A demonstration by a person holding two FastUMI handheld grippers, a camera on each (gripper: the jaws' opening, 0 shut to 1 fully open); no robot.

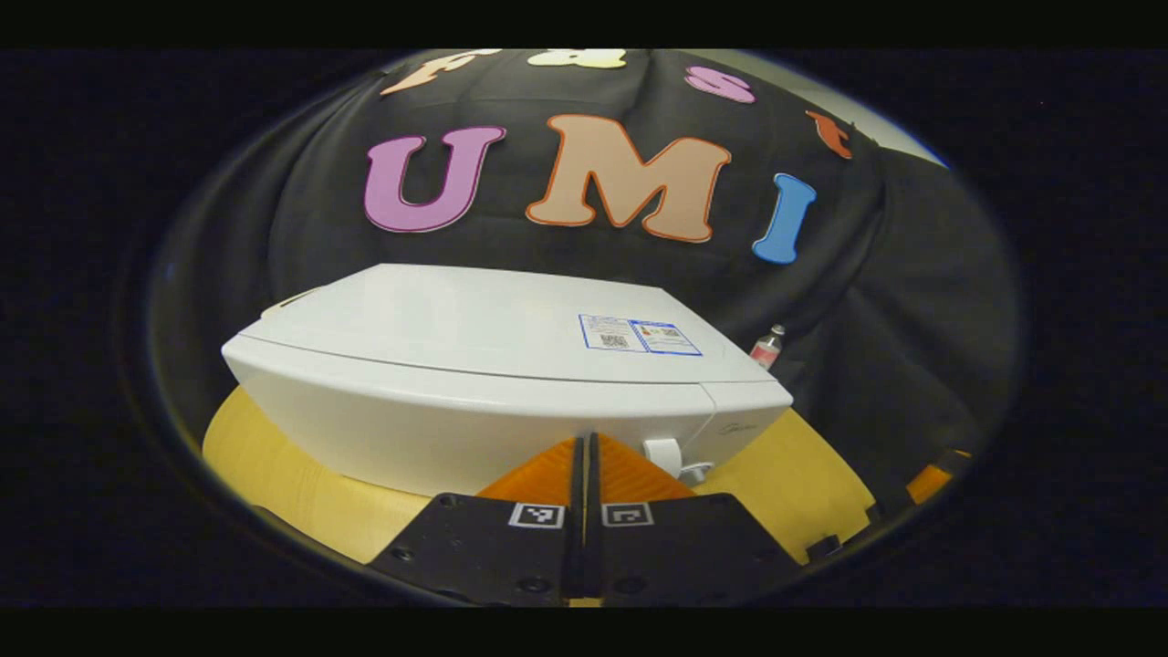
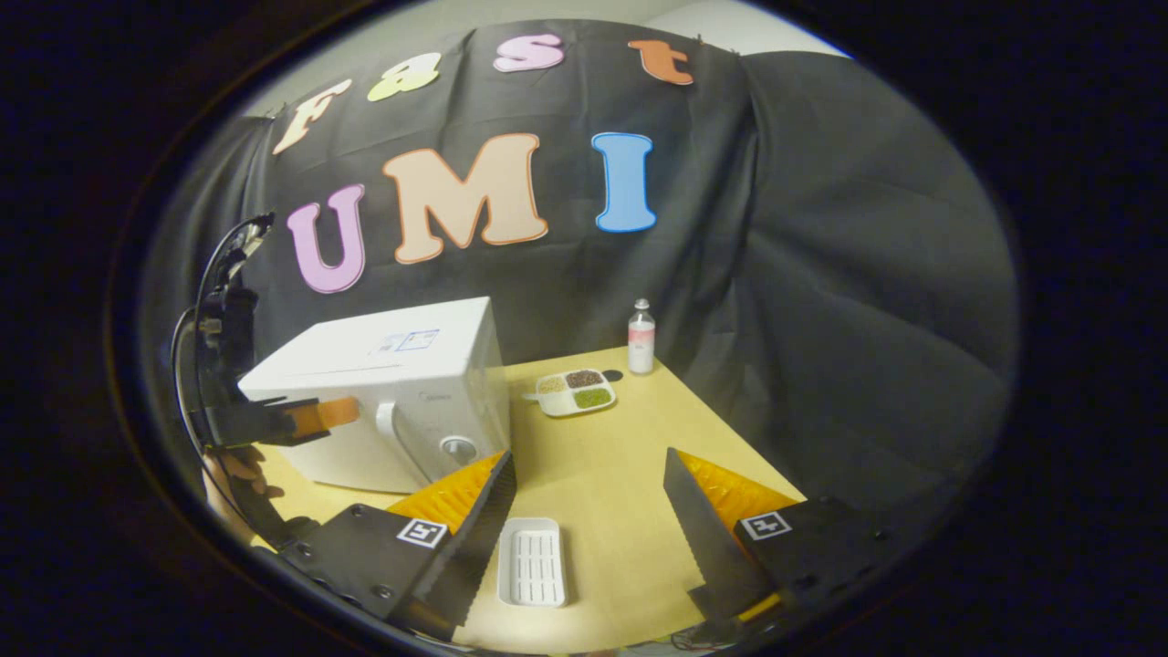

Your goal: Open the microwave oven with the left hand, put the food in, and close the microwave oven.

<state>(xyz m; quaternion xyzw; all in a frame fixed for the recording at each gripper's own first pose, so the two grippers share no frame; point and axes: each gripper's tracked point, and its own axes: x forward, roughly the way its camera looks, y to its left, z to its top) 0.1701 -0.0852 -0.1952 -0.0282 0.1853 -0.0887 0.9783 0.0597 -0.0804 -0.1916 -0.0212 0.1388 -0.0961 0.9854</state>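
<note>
Handle stands upright just right of the clenched, empty left gripper; right gripper spread, farther off.

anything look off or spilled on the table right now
Nothing stands out. The microwave sits square with its door shut, the divided food tray is level with its contents in place, the bottle stands upright, and the white tray lies flat.

A pale yellow wooden bench carries a small clear plastic bottle with a pink label, standing upright near the far edge by the black cloth wall. A white ribbed rectangular tray lies flat on the near part, well apart from it.
</note>
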